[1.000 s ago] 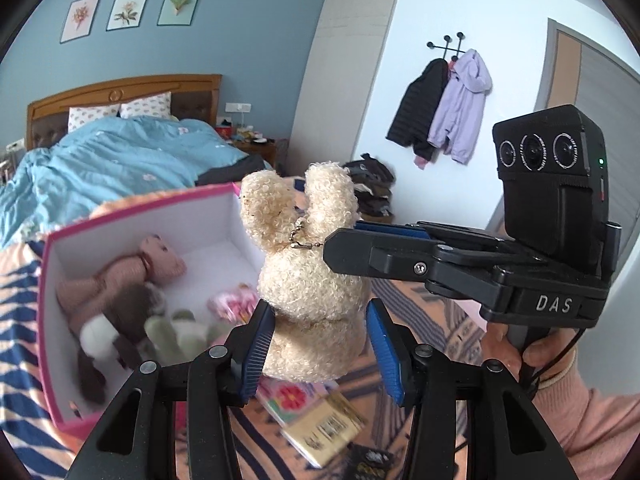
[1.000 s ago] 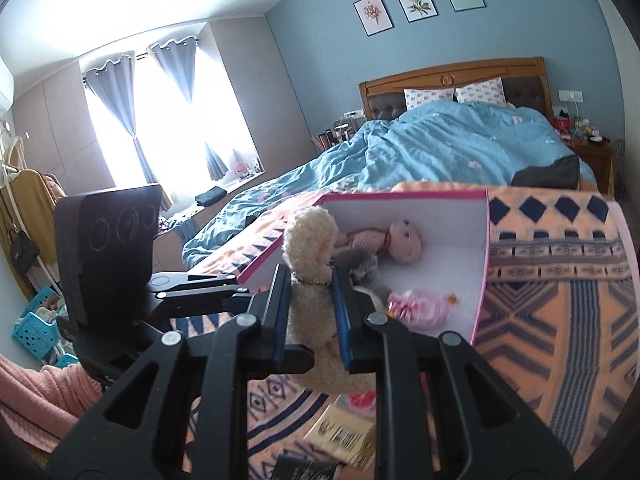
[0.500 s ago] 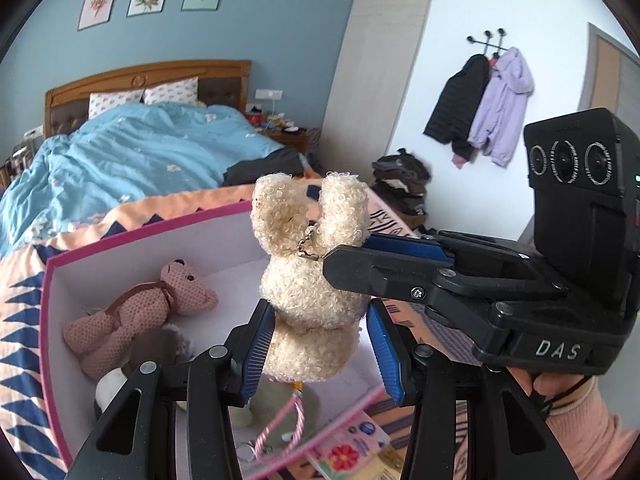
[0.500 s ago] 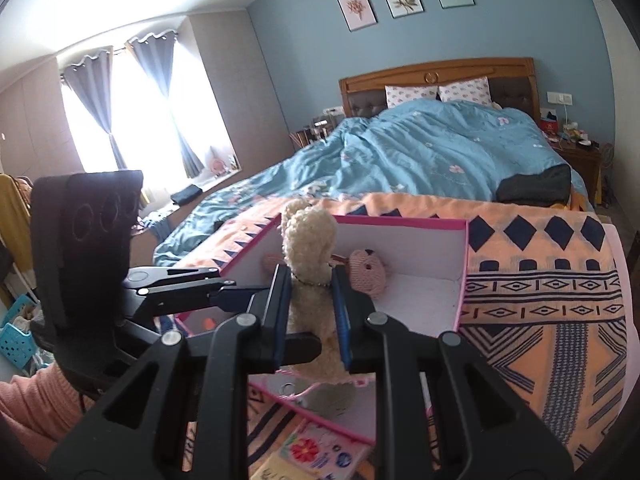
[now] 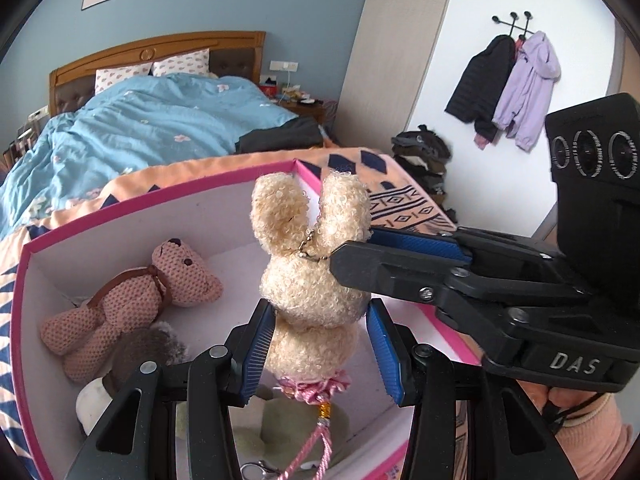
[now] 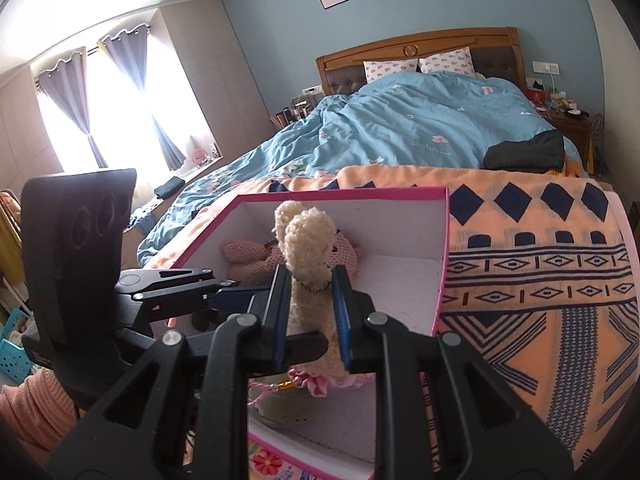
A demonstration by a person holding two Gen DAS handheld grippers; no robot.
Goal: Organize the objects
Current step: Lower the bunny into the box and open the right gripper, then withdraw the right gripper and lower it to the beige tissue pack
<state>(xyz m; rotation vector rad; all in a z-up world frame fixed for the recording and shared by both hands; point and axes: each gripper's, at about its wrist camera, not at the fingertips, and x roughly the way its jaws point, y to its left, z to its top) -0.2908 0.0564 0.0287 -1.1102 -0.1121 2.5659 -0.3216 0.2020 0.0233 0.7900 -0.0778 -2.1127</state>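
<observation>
Two grippers share one load: the cream plush rabbit (image 5: 310,280), which hangs upright above the open pink-rimmed box (image 5: 132,196). The right gripper (image 6: 312,304) is pinched tight on the rabbit's neck, just under the ears, while the left gripper (image 5: 316,344) brackets its rump; its left pad presses the fur, and the right pad seems only to graze it, so I cannot tell how much weight it really bears. A second ago the box lay off to one side of the toy, with loose booklets showing beneath; now the box walls surround the rabbit in both wrist views, and its pink tassel (image 5: 316,440) dangles over the green plush on the box floor. Inside the box, the pink knitted bear (image 5: 132,300) lies against the far-left wall, with a brown plush beside it. By my reading the carry is nearly done: the toy is over the box and low, and what remains is to lower it a little and let both pairs of jaws go.
</observation>
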